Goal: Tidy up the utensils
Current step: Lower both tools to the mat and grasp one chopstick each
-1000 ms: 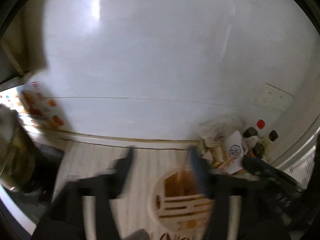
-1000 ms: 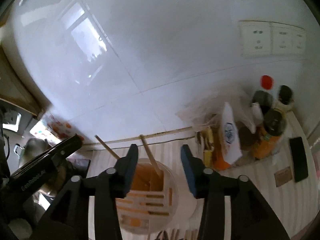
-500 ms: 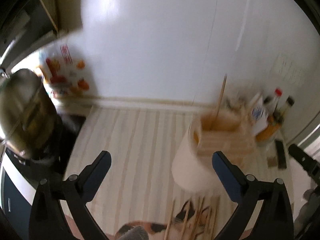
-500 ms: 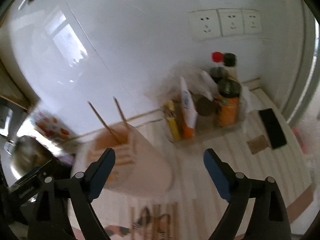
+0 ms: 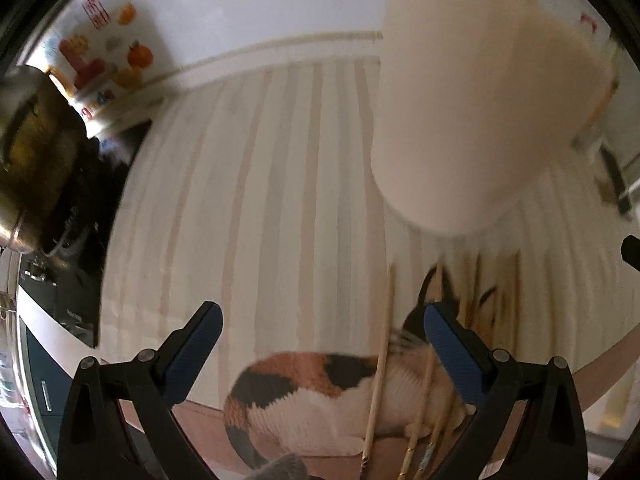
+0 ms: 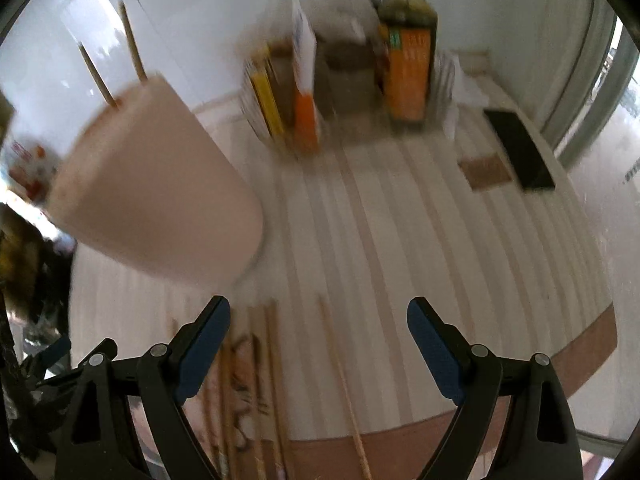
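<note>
A cream utensil holder (image 5: 476, 120) stands on the striped countertop, with two chopsticks (image 6: 132, 42) sticking out of its top; it also shows in the right wrist view (image 6: 156, 196). Several loose chopsticks (image 5: 380, 364) lie in front of it, across a cat picture (image 5: 320, 396) at the counter's near edge; they also show in the right wrist view (image 6: 272, 380). My left gripper (image 5: 322, 330) is open and empty just above them. My right gripper (image 6: 320, 324) is open and empty over the chopsticks.
A metal pot (image 5: 28, 160) on a black stove and a printed carton (image 5: 100, 64) stand at the left. Sauce bottles (image 6: 408, 68) and packets (image 6: 304, 92) stand by the back wall. A black phone (image 6: 520, 148) and a brown card (image 6: 486, 168) lie at the right.
Both grippers have opened wide and dropped from above the holder down toward the loose chopsticks at the counter's near edge. The holder now looms above them.
</note>
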